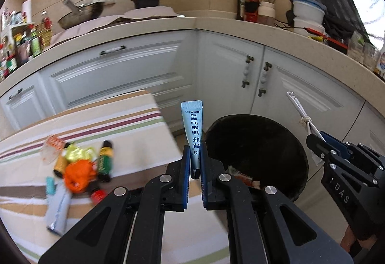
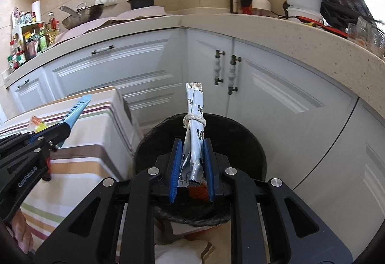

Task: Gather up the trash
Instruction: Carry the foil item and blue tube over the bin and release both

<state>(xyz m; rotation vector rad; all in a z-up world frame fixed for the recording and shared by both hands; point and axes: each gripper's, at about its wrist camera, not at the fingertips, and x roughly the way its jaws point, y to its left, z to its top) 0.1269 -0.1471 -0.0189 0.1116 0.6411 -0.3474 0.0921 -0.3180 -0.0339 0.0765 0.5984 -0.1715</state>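
My left gripper (image 1: 195, 153) is shut on a light blue sachet (image 1: 193, 129) that stands upright between its blue pads, near the left rim of the black trash bin (image 1: 276, 143). My right gripper (image 2: 192, 150) is shut on a silver wrapper (image 2: 195, 124) tied round with string, held over the black trash bin (image 2: 240, 134), where some wrappers lie. In the left wrist view the right gripper (image 1: 317, 143) shows at the right with the silver wrapper (image 1: 297, 105). In the right wrist view the left gripper (image 2: 61, 131) shows at the left with the blue sachet (image 2: 77, 107).
A pile of trash (image 1: 77, 167) with small bottles, an orange wrapper and a silver packet lies on the striped tablecloth (image 1: 108, 124) at the left. White cabinets (image 1: 120, 71) and a beige countertop (image 1: 216, 23) with pots, bottles and containers stand behind the bin.
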